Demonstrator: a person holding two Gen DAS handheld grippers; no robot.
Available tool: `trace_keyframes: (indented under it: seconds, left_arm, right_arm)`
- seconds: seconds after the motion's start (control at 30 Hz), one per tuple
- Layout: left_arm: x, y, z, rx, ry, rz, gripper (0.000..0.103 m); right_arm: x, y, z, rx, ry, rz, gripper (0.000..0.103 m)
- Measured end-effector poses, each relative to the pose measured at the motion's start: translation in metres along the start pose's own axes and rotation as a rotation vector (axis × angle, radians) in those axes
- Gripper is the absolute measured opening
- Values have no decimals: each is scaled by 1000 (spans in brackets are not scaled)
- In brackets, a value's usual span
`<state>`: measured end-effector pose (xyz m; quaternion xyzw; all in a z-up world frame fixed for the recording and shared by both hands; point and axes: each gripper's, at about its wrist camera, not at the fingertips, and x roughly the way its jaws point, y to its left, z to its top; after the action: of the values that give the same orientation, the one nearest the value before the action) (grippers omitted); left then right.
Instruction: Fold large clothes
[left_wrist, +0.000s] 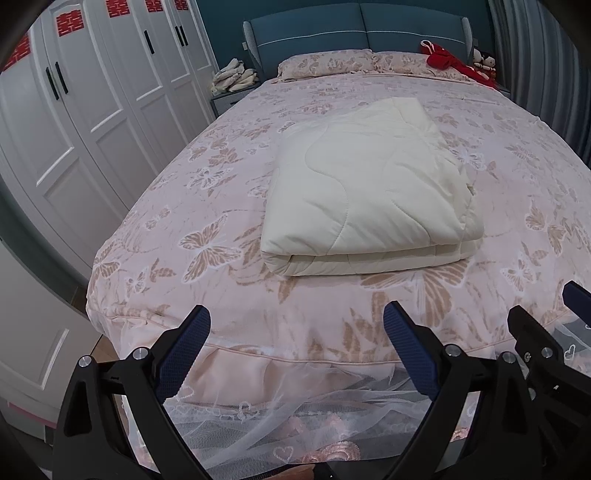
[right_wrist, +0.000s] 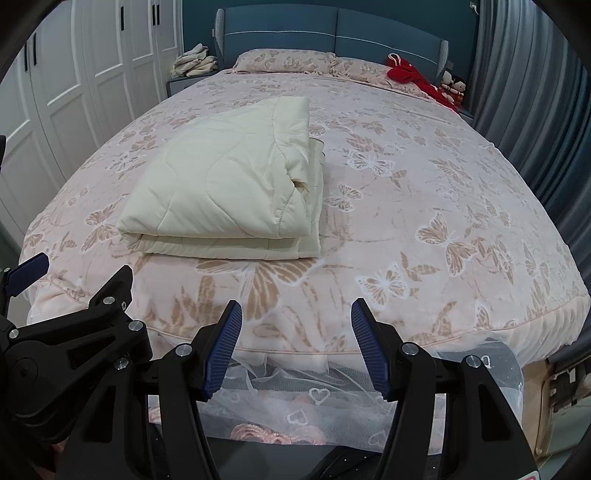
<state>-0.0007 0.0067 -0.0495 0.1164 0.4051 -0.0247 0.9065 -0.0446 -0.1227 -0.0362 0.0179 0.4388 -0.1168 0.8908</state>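
A cream quilted blanket (left_wrist: 369, 192) lies folded into a thick rectangle on the pink butterfly bedspread (left_wrist: 221, 206), near the foot of the bed. It also shows in the right wrist view (right_wrist: 225, 188), left of centre. My left gripper (left_wrist: 297, 325) is open and empty, held at the foot edge of the bed, short of the blanket. My right gripper (right_wrist: 295, 317) is open and empty beside it, also at the foot edge. The right gripper's fingers (left_wrist: 528, 325) show at the right of the left wrist view; the left gripper's fingers (right_wrist: 110, 291) show at the left of the right wrist view.
White wardrobe doors (left_wrist: 92, 110) stand along the left of the bed. A blue headboard (left_wrist: 354, 33) and pillows (left_wrist: 325, 62) are at the far end, with a red garment (left_wrist: 447, 59) and dolls (right_wrist: 454, 86). Grey curtains (right_wrist: 524, 92) hang at the right. A lace bed skirt (right_wrist: 295, 406) hangs below the grippers.
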Motion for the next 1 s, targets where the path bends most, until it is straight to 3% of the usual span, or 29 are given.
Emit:
trace_keyframes:
  seconds: [1.0]
  left_arm:
    - [2, 2, -1, -6, 6, -9, 91]
  right_arm:
    - [0, 1, 0, -1, 1, -2, 61]
